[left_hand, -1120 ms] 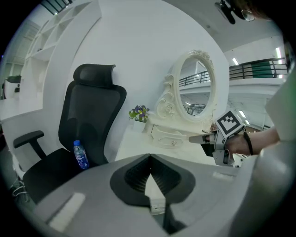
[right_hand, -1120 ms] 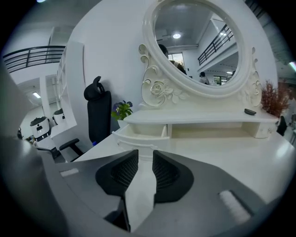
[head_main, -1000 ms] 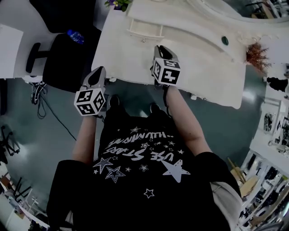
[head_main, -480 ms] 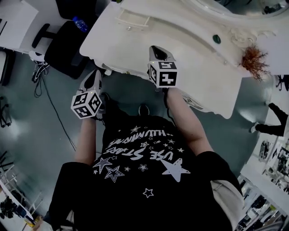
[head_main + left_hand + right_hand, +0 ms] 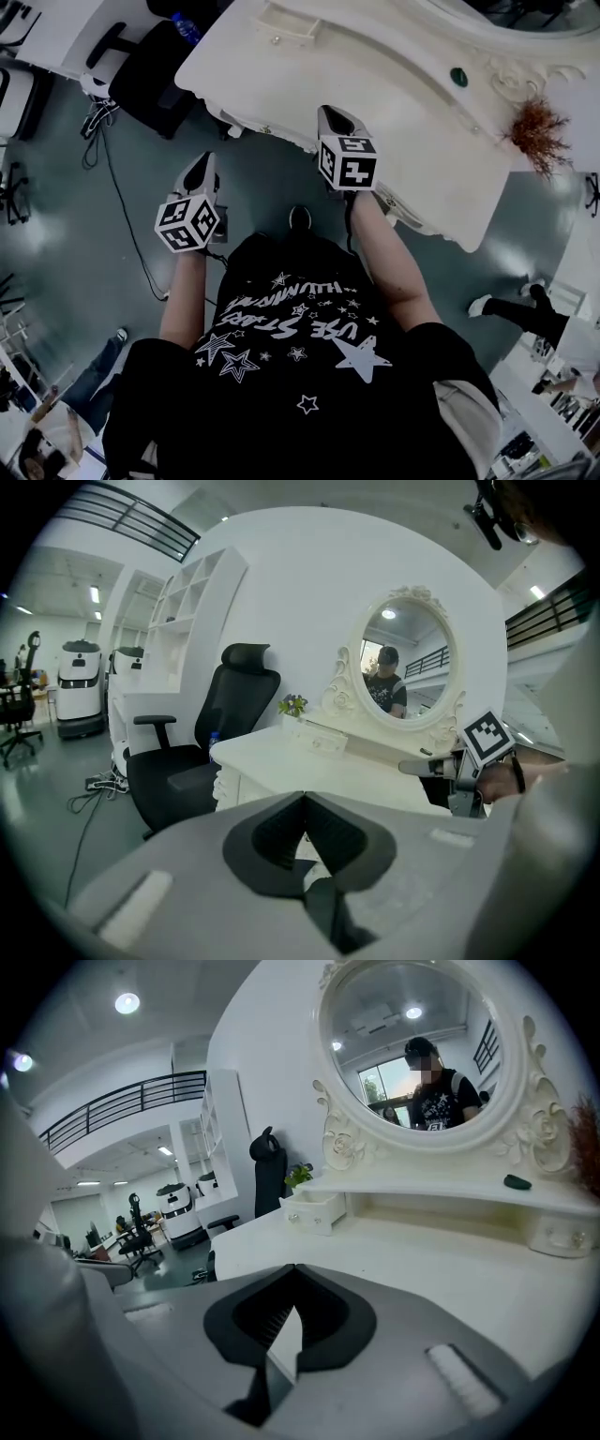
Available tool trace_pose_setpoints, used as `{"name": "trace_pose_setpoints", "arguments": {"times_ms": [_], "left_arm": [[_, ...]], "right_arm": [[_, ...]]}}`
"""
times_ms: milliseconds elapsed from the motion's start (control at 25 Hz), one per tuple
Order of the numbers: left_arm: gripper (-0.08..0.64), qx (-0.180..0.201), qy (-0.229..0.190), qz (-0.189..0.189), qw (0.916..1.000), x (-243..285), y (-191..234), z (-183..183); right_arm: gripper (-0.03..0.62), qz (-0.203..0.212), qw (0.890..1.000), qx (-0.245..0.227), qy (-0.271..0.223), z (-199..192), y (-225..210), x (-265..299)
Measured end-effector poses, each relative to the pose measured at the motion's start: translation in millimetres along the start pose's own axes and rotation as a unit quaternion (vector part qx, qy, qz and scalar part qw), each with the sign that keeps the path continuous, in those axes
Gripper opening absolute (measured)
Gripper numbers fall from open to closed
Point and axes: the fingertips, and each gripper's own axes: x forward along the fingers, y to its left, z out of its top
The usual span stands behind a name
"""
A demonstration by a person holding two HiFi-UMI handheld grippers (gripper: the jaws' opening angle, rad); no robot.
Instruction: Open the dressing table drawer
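The white dressing table [image 5: 403,112] lies ahead of me. Its small left drawer [image 5: 286,23] stands pulled out, knob facing me, and is also seen in the right gripper view [image 5: 314,1211] and the left gripper view [image 5: 323,743]. My left gripper [image 5: 203,167] hangs over the floor, short of the table's left corner, jaws shut and empty [image 5: 305,801]. My right gripper [image 5: 331,116] sits at the table's front edge, well back from the drawer, also shut on nothing [image 5: 293,1271].
A black office chair [image 5: 155,70] with a water bottle [image 5: 185,28] stands left of the table. An oval mirror [image 5: 417,1049], a dark green object [image 5: 457,77], a reddish dried plant [image 5: 539,127] and a potted plant [image 5: 300,1176] are on the table. Another person's legs [image 5: 511,309] are at right.
Both grippers have drawn back from the table; the drawer now looks smaller and farther off. The drawer stays pulled out. Both jaws stay shut.
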Motion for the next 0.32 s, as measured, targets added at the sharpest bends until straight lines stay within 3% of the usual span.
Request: {"name": "trace_pose_setpoints", "arguments": {"times_ms": [120,320], "left_arm": [[0.001,-0.004,-0.007,0.004,1.0,-8.1,-1.1,2.0],[0.001,0.0,-0.007,-0.025,0.9997,-6.8,-12.3,5.6]], "right_arm": [[0.028,0.008,1.0,-0.001,0.003,-3.3,6.9,-1.0],[0.026,-0.013,1.0,0.014,0.006,-11.1,4.6,-12.2]]}}
